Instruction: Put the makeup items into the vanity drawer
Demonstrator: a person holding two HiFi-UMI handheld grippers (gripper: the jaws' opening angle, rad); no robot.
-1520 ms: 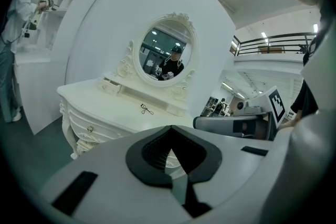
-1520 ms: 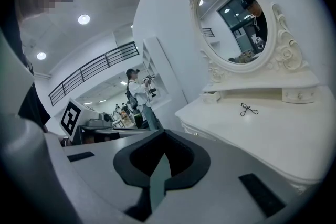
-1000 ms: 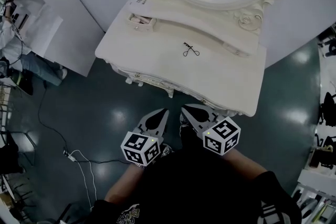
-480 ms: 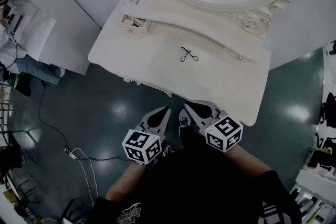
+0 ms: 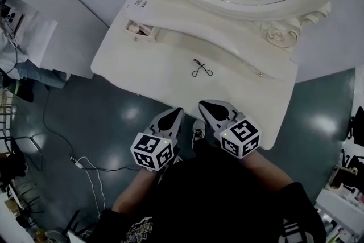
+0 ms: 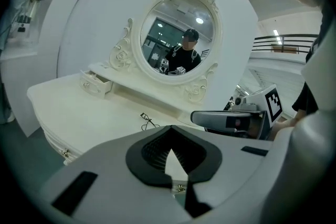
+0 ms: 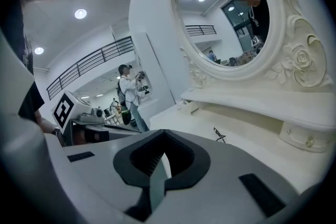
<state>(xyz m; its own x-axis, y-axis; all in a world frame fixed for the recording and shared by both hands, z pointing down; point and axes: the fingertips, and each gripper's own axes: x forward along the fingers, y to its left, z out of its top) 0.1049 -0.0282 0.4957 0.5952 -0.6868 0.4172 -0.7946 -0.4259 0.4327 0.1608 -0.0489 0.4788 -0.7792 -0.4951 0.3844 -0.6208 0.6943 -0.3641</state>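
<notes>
Curler (image 5: 200, 68): flat on the surface (image 5: 244, 91). Loop handles point toward us, and the long axis runs front to back with a slight slant.
Drawer (image 5: 141, 30): open, back-left of the curler, well apart from it.
Left gripper (image 5: 177, 113): jaws together, empty. It sits near-left of the curler, off the front edge.
Right gripper (image 5: 203, 105): jaws together, empty. It sits almost straight in front of the curler, nearer than the left.
Next: we judge the right gripper should open and reach straight ahead.

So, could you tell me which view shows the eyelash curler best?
The head view: the eyelash curler lies unobstructed, seen from above. Both gripper views show it small, at a low angle.
</notes>
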